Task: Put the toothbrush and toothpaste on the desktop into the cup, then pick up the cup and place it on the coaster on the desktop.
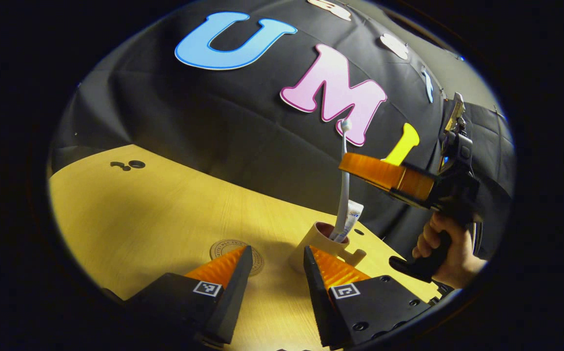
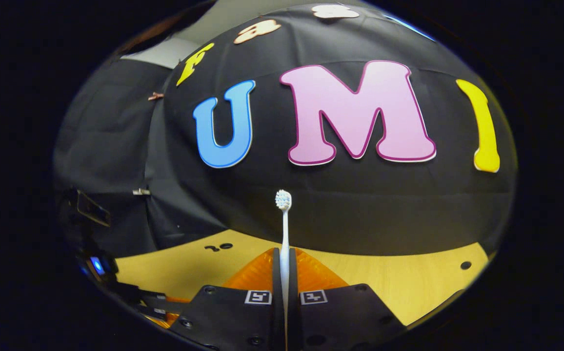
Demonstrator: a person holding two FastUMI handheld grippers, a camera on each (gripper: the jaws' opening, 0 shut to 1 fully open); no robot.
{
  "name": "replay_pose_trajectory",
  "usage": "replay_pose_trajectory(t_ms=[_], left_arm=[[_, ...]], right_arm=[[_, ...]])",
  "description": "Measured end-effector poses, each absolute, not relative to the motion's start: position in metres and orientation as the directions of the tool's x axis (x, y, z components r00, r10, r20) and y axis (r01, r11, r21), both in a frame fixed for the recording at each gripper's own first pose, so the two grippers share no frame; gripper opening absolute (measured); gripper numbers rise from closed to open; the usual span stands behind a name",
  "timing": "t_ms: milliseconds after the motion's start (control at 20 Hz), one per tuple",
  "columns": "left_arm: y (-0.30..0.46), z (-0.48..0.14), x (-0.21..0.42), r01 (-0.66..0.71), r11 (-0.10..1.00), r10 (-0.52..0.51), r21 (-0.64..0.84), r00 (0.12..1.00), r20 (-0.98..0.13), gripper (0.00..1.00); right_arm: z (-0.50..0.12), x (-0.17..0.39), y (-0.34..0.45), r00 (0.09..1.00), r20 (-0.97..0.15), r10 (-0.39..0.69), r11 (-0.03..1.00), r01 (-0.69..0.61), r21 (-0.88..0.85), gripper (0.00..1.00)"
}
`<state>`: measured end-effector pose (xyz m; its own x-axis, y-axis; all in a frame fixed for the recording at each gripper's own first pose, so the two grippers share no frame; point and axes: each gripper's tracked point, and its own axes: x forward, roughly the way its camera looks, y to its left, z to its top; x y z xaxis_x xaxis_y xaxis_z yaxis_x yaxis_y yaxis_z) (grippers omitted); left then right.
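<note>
Toothbrush (image 1: pixel 344 180) upright, lower end in cup (image 1: pixel 318 241) beside toothpaste (image 1: pixel 352 217), pinched by right gripper (image 1: pixel 384 171); left gripper (image 1: pixel 277 265) released, nearer cup; coaster (image 1: pixel 221 248) left.

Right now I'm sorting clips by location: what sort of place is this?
Probably a staged recording booth, not a bathroom: black cloth wall behind a bare wooden desktop, with a cup and a toothbrush handled by a hand-held tool.

Right hand-held gripper (image 2: pixel 285 292) clamped (upright toothbrush (image 2: pixel 284 229)); left hand-held gripper (image 1: pixel 277 265) parted.
</note>
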<state>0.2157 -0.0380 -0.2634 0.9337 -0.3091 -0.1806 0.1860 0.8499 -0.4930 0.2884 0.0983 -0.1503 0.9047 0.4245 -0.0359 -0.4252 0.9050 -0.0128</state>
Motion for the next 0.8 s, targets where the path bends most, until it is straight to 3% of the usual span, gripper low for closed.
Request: replay_pose_trajectory(t_ms=[600,800], left_arm=[[-0.04,-0.27,0.217,0.18,0.852,-0.311,-0.491,0.929,-0.199,0.66],[-0.039,-0.273,0.217,0.17,0.854,-0.305,-0.492,0.929,-0.208,0.67]], right_arm=[[-0.186,0.307,0.077,0.936,-0.079,0.344,0.935,-0.349,-0.062,0.07],[-0.192,0.301,0.07,0.939,-0.093,0.331,0.94,-0.337,-0.054,0.12]])
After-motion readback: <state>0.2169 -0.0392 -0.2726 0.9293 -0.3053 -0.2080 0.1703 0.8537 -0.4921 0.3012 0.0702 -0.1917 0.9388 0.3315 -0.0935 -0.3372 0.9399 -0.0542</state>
